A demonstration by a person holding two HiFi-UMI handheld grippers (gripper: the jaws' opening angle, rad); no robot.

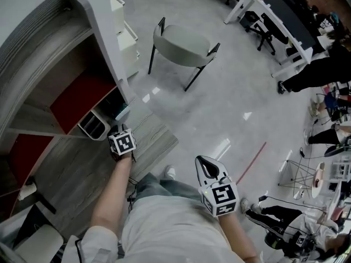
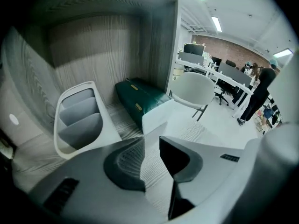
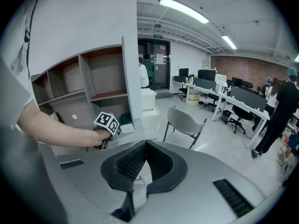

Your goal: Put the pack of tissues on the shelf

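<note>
Since the pack of tissues (image 2: 140, 98) lies on the shelf (image 2: 122, 121) at centre frame, just beside the white tray (image 2: 79, 120), placing looks done. Your left gripper (image 2: 150, 148) is released, jaws slightly apart. Back it straight out; your right gripper (image 3: 144, 148) is clenched on nothing.

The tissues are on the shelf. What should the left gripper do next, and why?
Probably draw the left hand-held gripper back out: the pack of tissues lies flat on the shelf beside a white organizer, and the jaws stand apart, holding nothing.
</note>
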